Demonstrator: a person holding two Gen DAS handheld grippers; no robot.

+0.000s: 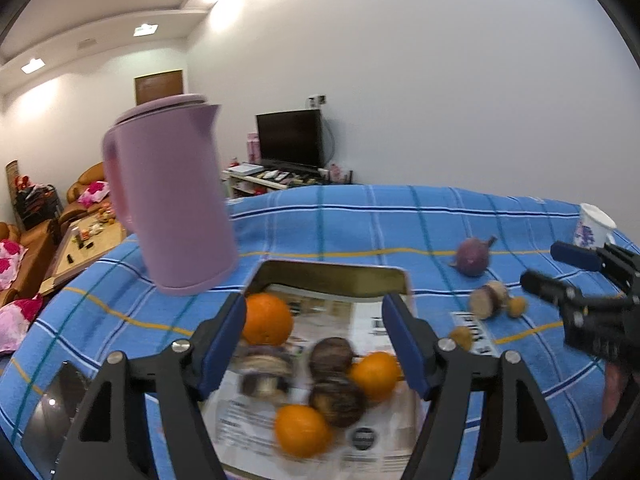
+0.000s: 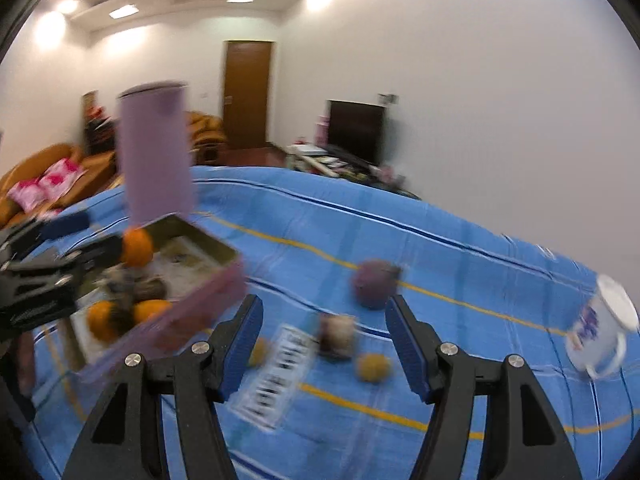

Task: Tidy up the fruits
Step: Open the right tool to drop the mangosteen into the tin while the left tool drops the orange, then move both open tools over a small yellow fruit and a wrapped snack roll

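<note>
1. Left wrist view: the left gripper (image 1: pixel 316 344) hangs over a shallow tin box (image 1: pixel 332 276) lined with newspaper, its blue-padded jaws apart and gripping nothing. Inside the box lie three oranges (image 1: pixel 267 319) and some dark brown fruits (image 1: pixel 331 356), blurred. A lilac jug (image 1: pixel 172 196) stands on the blue checked cloth (image 1: pixel 360 216) just behind the box's left corner. To the right, on the cloth, are a purple onion (image 1: pixel 473 256), a cut brown piece (image 1: pixel 489 299) and two small yellow fruits (image 1: pixel 462 337) beside a printed card (image 1: pixel 474 328). A white mug (image 1: pixel 594 226) stands at the far right. The right gripper (image 1: pixel 560 270) enters from the right edge, its jaws apart.

2. Right wrist view: the right gripper (image 2: pixel 322 344) is released and empty above the cloth (image 2: pixel 440 240). Between its jaws, further off, sit the cut piece (image 2: pixel 338 334), a yellow fruit (image 2: pixel 373 367) and the card (image 2: pixel 276 376); the onion (image 2: pixel 374 286) lies beyond. The box (image 2: pixel 208 248) with oranges (image 2: pixel 137 247) is at left, beneath the left gripper (image 2: pixel 86 236). The mug (image 2: pixel 600 328) stands at right.
</note>
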